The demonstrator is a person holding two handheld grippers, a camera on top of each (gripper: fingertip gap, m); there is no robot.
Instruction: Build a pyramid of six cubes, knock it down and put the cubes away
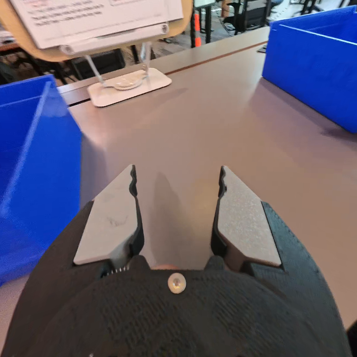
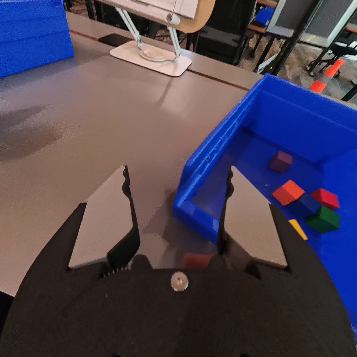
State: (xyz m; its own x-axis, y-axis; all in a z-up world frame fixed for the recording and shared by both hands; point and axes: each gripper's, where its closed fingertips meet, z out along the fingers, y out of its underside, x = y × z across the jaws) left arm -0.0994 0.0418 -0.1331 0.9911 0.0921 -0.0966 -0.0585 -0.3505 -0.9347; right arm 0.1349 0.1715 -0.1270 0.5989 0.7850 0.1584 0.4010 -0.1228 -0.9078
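In the right wrist view a blue bin (image 2: 204,166) at the right holds several cubes: purple (image 2: 280,161), orange (image 2: 287,192), red (image 2: 325,198), dark blue (image 2: 304,206), green (image 2: 323,222) and a yellow one (image 2: 298,229) partly hidden by my finger. My right gripper (image 2: 177,168) is open and empty, above the table beside the bin's left wall. My left gripper (image 1: 177,168) is open and empty over the bare grey table (image 1: 193,125). No cubes show in the left wrist view.
A second blue bin stands at the left (image 1: 29,154) (image 2: 32,34); the cube bin shows at the right in the left wrist view (image 1: 313,77). A white stand with a paper sheet (image 1: 129,85) (image 2: 152,56) sits at the table's back. An orange cone (image 2: 326,76) stands on the floor.
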